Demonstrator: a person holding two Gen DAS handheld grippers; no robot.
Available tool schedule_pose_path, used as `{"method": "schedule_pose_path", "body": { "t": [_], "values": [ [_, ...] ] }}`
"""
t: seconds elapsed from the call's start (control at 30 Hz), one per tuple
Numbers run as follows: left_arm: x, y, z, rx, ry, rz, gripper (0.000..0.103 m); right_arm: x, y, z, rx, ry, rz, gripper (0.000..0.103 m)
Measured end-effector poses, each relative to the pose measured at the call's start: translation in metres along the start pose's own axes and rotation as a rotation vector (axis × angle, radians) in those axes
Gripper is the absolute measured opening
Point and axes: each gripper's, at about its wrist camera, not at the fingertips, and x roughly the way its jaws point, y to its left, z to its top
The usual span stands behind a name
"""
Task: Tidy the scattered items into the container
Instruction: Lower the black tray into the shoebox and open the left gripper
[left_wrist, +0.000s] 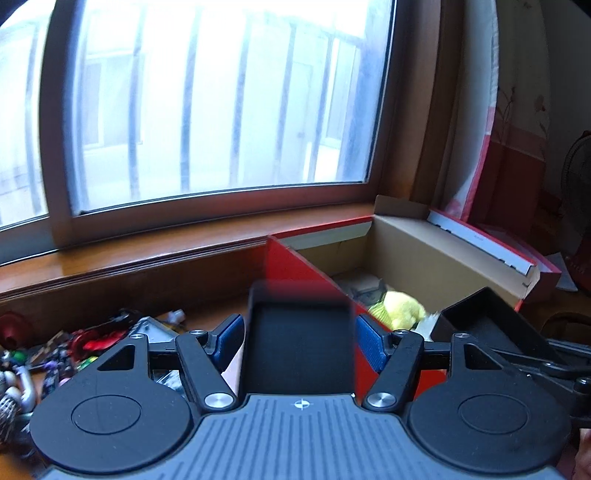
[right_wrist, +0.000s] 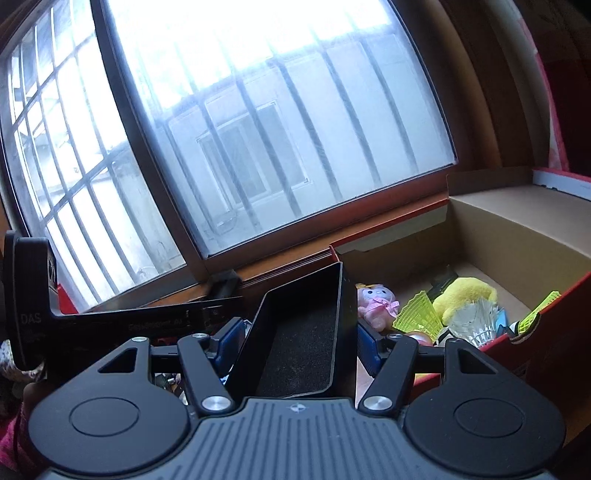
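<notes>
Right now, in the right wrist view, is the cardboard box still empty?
No: the cardboard box already holds a yellow plush toy, a pink doll and shuttlecocks.

Matt black plastic tray (right_wrist: 306, 332), glossy wooden sill (left_wrist: 147, 254), plain cardboard box (right_wrist: 517, 236).

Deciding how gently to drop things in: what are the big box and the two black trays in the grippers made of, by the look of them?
Big box: cardboard, plain matte brown inside, red outside. Black tray in the right gripper: thin rigid walls, probably plastic or covered card, with a grainy foam-like liner on its floor. Black tray in the left gripper: same matte black look, too blurred to tell more.
</notes>
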Motion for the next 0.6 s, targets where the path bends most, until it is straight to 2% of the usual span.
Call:
{"method": "schedule_pose_path", "body": {
  "t": [0.2,0.33,0.47,0.6],
  "values": [
    [0.015,-0.024,0.023,0.006,-0.053,0.006,0.066,0.01,-0.026,0.025,-0.015,-0.012,0.026,0.065],
    [0.028,-0.043,0.034,0.032,-0.052,0.02,0.066,0.014,-0.047,0.04,-0.015,-0.031,0.042,0.065],
    [0.034,-0.051,0.027,0.052,-0.038,0.073,0.067,0.019,-0.064,0.051,-0.022,-0.026,0.056,0.065],
    [0.041,-0.043,0.004,0.039,0.029,0.141,0.069,0.027,-0.076,0.055,-0.033,-0.007,0.069,0.065]
  ]
}}
